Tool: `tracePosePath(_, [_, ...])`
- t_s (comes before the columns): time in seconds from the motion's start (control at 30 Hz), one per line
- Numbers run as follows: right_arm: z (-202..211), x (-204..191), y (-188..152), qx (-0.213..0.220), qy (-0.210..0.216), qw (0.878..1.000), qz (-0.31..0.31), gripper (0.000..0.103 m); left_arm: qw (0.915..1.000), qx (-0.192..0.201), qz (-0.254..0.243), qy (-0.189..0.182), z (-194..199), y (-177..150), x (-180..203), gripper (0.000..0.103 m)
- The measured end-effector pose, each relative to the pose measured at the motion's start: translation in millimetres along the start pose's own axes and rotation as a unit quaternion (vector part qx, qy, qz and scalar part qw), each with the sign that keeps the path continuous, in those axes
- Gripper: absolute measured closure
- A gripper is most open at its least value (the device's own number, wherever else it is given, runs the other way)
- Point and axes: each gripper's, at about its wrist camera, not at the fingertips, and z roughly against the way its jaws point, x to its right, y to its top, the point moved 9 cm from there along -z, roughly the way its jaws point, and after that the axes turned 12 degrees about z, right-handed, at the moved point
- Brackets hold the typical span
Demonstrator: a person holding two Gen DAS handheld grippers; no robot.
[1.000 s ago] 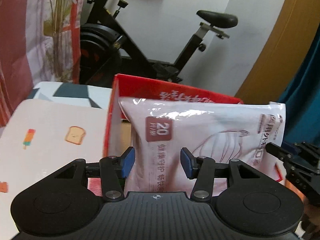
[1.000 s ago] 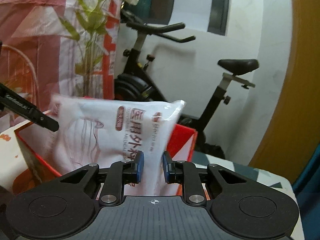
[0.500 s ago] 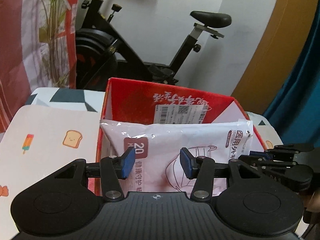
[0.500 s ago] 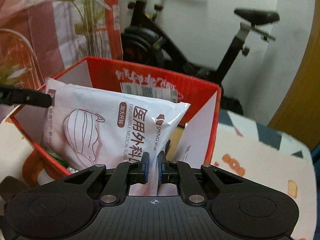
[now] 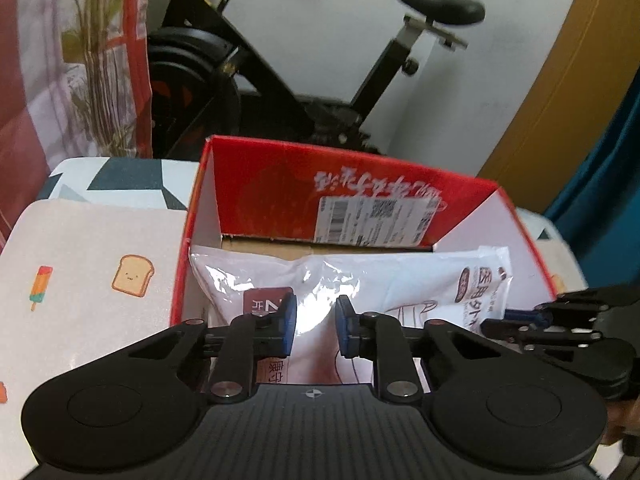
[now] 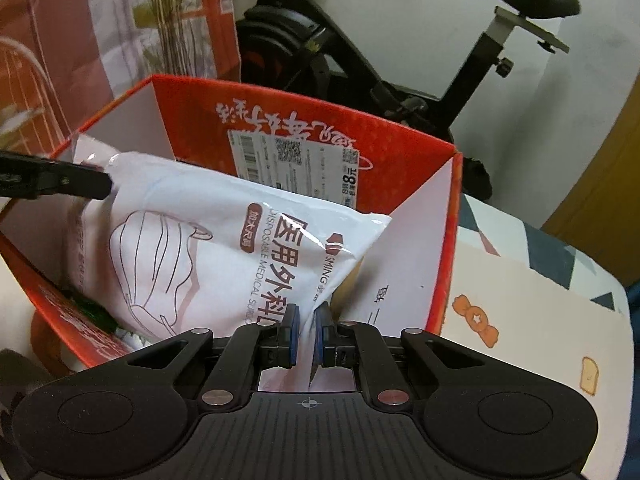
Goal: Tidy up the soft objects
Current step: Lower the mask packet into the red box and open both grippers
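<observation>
A white mask packet (image 6: 208, 240) sits low inside the red box (image 5: 400, 196), its top edge now below the box's rim — a second ago it stood well above that rim, and half a second ago level with it. The right tool (image 6: 305, 334) is pressed together on the packet's lower right corner, at the bottom centre of its frame. The left tool (image 5: 314, 322) has its blue pads spread apart, narrower than before, the packet's glossy face showing between them without clear contact. Behind the packet, bare cardboard floor and the box's labelled back wall leave open room. The box's right wall stands just beside the packet's corner. The desk (image 5: 88, 264), covered in a toast-print cloth, flanks the box — an exercise bike (image 6: 360, 60) stands beyond.
</observation>
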Motion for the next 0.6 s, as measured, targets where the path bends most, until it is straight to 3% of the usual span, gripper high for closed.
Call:
tracePosePath(0.27, [-21.3, -4.7, 2.8, -0.033, -0.002, 0.999, 0.032, 0.095, 0.9974, -0.040, -0.040, 0.045, -33.7, -3.9, -0.2, 0.082])
tracePosePath(0.6, [-38.1, -10.1, 1.6, -0.051, -0.004, 0.997, 0.056, 0.092, 0.9921, -0.068, -0.081, 0.067, -41.1, -3.6, 3.2, 0.082])
